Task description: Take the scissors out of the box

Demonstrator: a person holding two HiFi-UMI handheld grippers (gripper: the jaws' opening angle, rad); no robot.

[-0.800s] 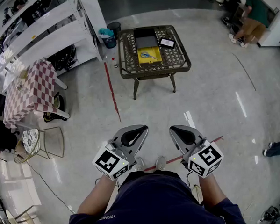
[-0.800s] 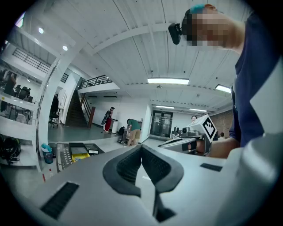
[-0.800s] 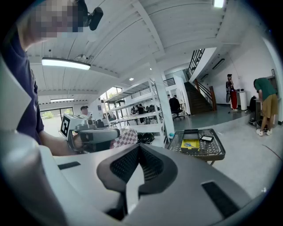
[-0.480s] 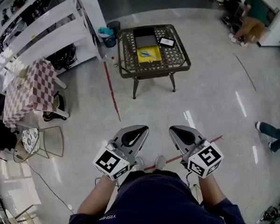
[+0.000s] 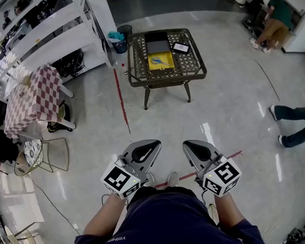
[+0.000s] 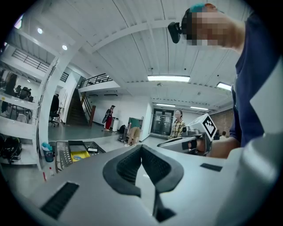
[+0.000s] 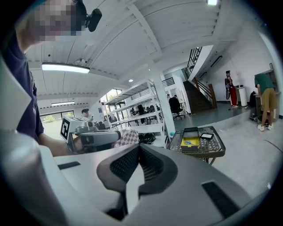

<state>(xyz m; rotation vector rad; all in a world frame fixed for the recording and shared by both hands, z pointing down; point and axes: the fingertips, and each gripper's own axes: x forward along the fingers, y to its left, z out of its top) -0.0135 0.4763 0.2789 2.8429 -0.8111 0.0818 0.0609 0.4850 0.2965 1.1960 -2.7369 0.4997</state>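
Note:
Blue-handled scissors (image 5: 159, 59) lie in an open yellow box (image 5: 161, 65) on a dark lattice-top metal table (image 5: 190, 66), far ahead of me. The box also shows small in the left gripper view (image 6: 81, 155) and the right gripper view (image 7: 191, 142). My left gripper (image 5: 154, 142) and right gripper (image 5: 187, 143) are held side by side near my body, well short of the table. The left gripper (image 6: 141, 146) has its jaws together with nothing between them. The right gripper (image 7: 139, 146) is shut and empty as well.
A black tray (image 5: 157, 42) and a small tablet (image 5: 180, 47) share the table top. White shelving (image 5: 61, 32), a checkered-cloth table (image 5: 31, 97) and a wire chair (image 5: 42, 155) stand at left. Red tape (image 5: 122, 102) lines the floor. A passer-by's legs (image 5: 292, 122) are at right.
A walking person's legs have come further into view at the right edge. Both grippers have sunk slightly lower in the head view and stay shut. The table sits a touch higher in the picture.

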